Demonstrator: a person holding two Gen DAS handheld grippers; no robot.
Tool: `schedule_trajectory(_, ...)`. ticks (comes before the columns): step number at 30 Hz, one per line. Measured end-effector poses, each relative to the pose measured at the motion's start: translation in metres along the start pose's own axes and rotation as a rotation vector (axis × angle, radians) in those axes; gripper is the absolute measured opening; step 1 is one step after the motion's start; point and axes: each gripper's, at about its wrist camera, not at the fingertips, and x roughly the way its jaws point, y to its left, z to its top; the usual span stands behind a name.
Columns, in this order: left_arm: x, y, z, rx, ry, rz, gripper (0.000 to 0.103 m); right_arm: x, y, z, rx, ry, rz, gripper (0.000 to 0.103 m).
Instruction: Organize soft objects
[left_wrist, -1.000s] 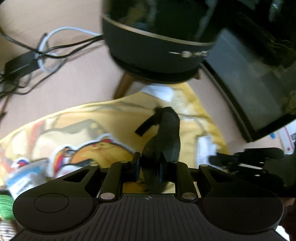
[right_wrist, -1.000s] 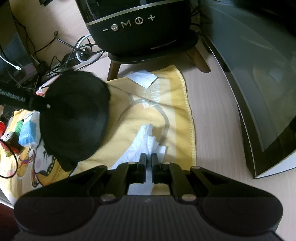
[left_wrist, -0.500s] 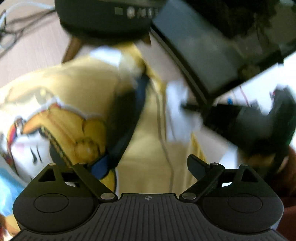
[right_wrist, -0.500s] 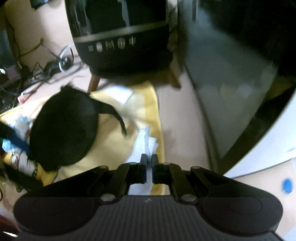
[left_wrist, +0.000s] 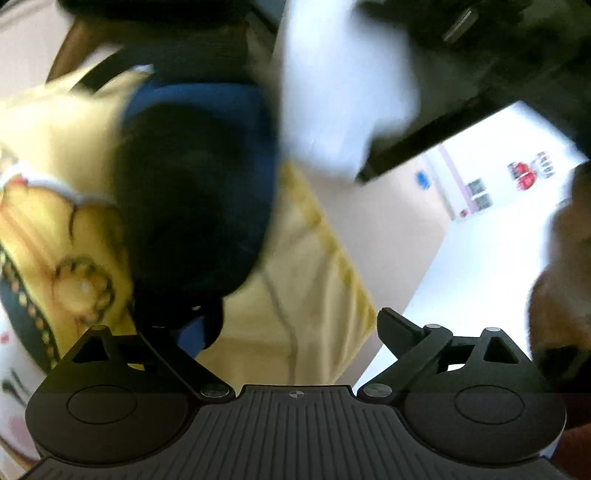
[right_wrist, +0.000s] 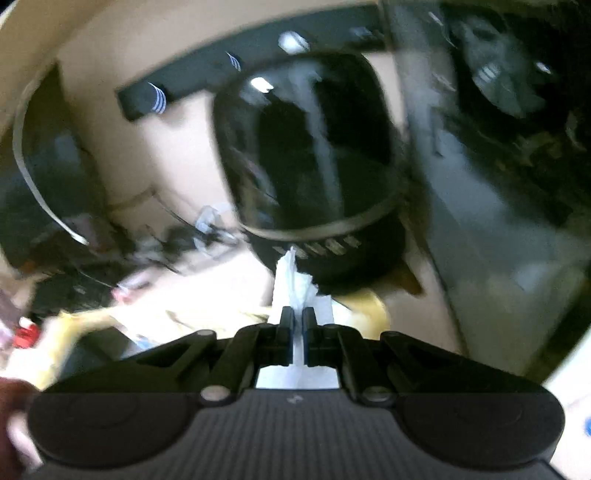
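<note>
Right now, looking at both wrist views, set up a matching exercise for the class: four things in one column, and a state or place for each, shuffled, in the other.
Things:
1. left gripper
2. right gripper
3. black cap
4. yellow cloth

States or places:
A. lying on the yellow cloth
B. jaws spread wide, nothing between them
C. spread over the desk
D. pinching a white tissue

Pairs: 1-B, 2-D, 3-A, 4-C
</note>
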Motion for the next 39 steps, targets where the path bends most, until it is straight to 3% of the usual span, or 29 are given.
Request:
schedule_trajectory(3, -0.006, -0.003, -0.010, 0.022, 0.007, 0.025, 0.097, 0.018, 0.011, 0.003, 0.012, 0.076, 0.129, 0.005)
schedule_trajectory(5, -0.017, -0.003, -0.015, 0.039, 0.006, 0.049, 0.098, 0.045, 0.013, -0.008, 0.003, 0.172, 0.134, 0.005)
schedule_trajectory(8, -0.041, 0.002, -0.024, 0.046, -0.024, 0.093, 0.098, 0.074, 0.011, -0.031, -0.031, 0.300, 0.030, 0.005)
schedule_trajectory(12, -0.079, 0.028, -0.039, -0.053, -0.126, 0.096, 0.098, 0.082, 0.000, -0.048, -0.046, 0.366, -0.028, 0.005)
schedule_trajectory(16, -0.112, 0.059, -0.047, -0.195, -0.234, 0.043, 0.101, 0.089, -0.007, -0.060, -0.147, 0.385, -0.176, 0.005)
schedule_trajectory(18, -0.111, 0.070, -0.048, -0.237, -0.228, -0.005, 0.102, 0.087, -0.013, -0.057, -0.096, 0.381, -0.170, 0.005)
schedule_trajectory(22, -0.078, 0.064, -0.043, -0.209, -0.121, -0.045, 0.102, 0.072, -0.006, -0.043, -0.010, 0.315, -0.035, 0.006)
schedule_trajectory(25, -0.057, 0.053, -0.037, -0.172, -0.072, -0.046, 0.102, 0.054, -0.004, -0.038, 0.018, 0.310, 0.000, 0.019)
schedule_trajectory(28, -0.038, 0.048, -0.028, -0.161, -0.050, -0.077, 0.102, 0.031, -0.011, -0.049, 0.016, 0.369, 0.056, 0.032)
schedule_trajectory(30, -0.028, 0.050, -0.022, -0.165, -0.041, -0.116, 0.102, 0.020, -0.019, -0.069, 0.037, 0.421, 0.032, 0.032)
schedule_trajectory(34, -0.006, 0.056, -0.013, -0.161, -0.004, -0.234, 0.102, 0.025, -0.036, -0.096, 0.126, 0.430, -0.067, 0.011)
schedule_trajectory(39, 0.002, 0.057, 0.003, -0.158, 0.000, -0.298, 0.102, 0.032, -0.036, -0.067, 0.151, 0.267, -0.143, 0.015)
